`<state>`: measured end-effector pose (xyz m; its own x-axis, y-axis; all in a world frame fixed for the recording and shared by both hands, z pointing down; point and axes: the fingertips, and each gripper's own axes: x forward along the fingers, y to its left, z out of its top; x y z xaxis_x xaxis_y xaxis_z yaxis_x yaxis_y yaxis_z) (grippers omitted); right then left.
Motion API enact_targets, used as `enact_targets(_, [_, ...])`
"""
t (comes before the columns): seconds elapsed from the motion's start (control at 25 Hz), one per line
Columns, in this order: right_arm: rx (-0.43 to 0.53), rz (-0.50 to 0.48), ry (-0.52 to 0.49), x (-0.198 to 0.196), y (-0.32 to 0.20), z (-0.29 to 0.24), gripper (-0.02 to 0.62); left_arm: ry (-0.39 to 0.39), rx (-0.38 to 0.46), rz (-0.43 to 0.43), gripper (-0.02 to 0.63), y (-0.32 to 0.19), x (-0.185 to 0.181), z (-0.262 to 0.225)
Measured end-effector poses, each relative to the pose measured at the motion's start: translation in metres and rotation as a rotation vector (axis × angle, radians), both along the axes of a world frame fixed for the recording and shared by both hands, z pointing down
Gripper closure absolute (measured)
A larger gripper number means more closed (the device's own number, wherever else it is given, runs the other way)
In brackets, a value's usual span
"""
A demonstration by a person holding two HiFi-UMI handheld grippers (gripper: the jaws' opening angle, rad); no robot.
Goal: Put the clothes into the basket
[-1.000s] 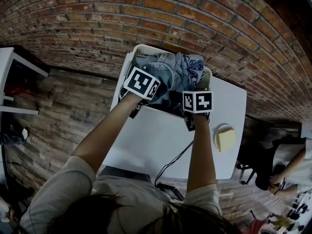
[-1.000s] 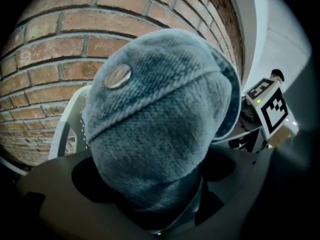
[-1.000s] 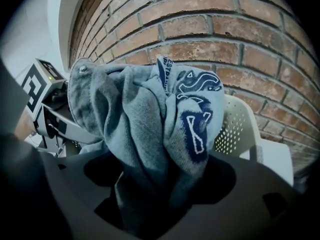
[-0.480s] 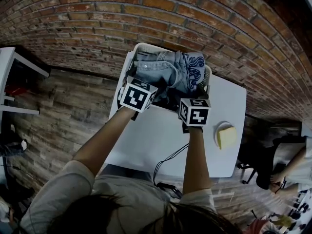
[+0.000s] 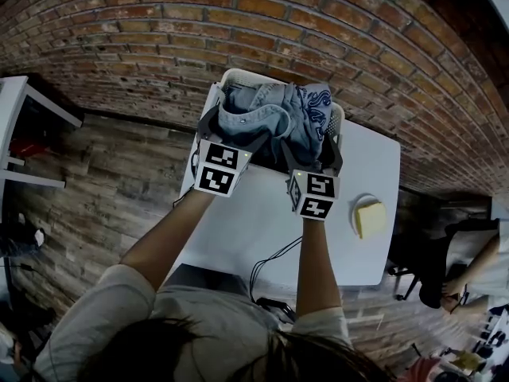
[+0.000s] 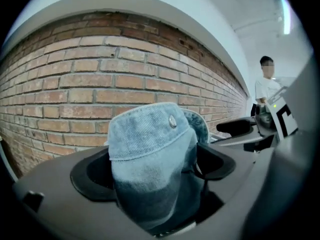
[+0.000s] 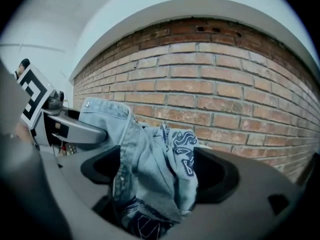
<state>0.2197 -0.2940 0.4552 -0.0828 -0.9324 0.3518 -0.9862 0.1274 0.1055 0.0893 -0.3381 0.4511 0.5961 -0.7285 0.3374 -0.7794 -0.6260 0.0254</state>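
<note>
Denim clothes [image 5: 274, 118] lie heaped in the basket [image 5: 238, 76], long axis across it, parallel to the brick wall [image 5: 318, 30]. Left gripper [image 6: 152, 166] and right gripper [image 7: 157, 173] sit at the basket's near rim, jaws spread astride the denim without clamping it; the right gripper's jaws have just been opening.

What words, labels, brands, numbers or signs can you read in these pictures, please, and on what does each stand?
No text is legible enough to quote.
Light blue denim garment: a dark blue print of letter-like swirls, unreadable.
Black-and-white marker cubes, left and right: square code patterns only, no letters or numbers.
</note>
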Motion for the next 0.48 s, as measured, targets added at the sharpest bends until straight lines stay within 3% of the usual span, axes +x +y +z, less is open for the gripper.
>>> enact_targets(0.12, [0.077, 0.009, -0.028, -0.002, 0.006, -0.011, 0.153, 0.0, 0.079, 0.0, 0.118, 0.007, -0.005, -0.006])
enact_targets(0.48, [0.139, -0.012, -0.038, -0.022, 0.025, -0.029, 0.154, 0.022, 0.208, -0.053, 0.12, 0.024, -0.029, -0.037])
